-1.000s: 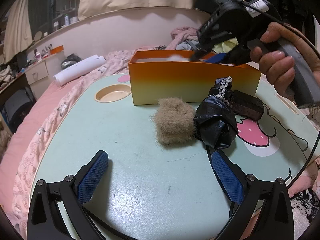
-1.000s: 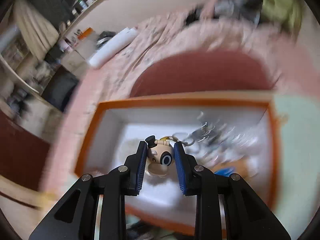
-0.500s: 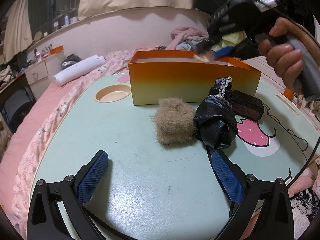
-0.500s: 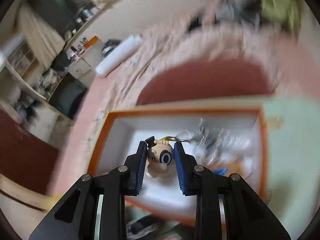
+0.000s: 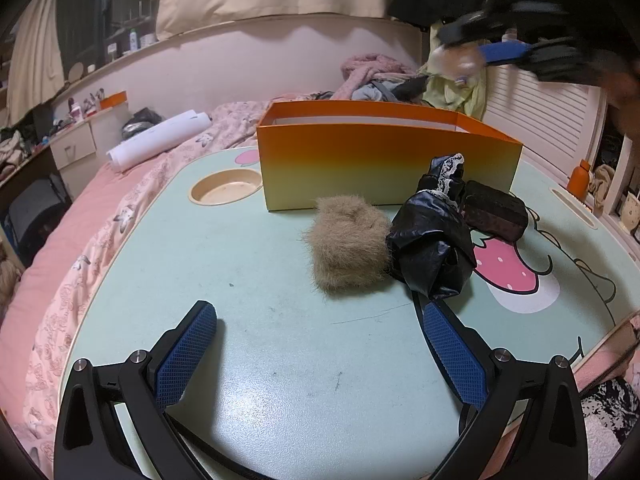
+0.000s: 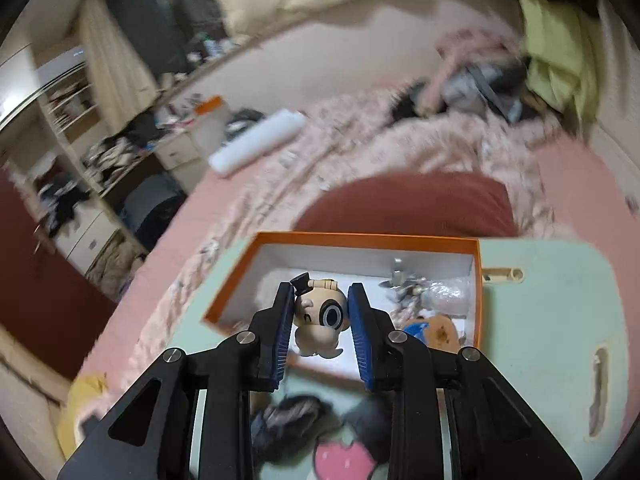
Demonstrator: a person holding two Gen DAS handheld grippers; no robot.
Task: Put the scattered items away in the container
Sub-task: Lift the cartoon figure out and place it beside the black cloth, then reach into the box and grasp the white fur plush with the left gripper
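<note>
An orange box (image 5: 384,160) stands on the mint table (image 5: 240,288). In front of it lie a tan fur ball (image 5: 346,254), a crumpled black bag (image 5: 432,246) with lace trim and a dark brown block (image 5: 494,210). My left gripper (image 5: 316,354) is open and empty, low over the table in front of these. My right gripper (image 6: 320,324) is shut on a small beige figurine (image 6: 320,316) with a black hat and hangs high above the box (image 6: 360,280), which holds keys and small items. It shows blurred in the left wrist view (image 5: 480,50).
A round cup recess (image 5: 226,190) sits left of the box. A white paper roll (image 5: 160,144) lies on the pink bed behind the table. Clothes are piled at the back (image 5: 376,76). An orange bottle (image 5: 578,178) stands at the far right.
My right gripper has risen well above the box with the figurine still in it, so the box looks smaller below. The left gripper has not moved.
</note>
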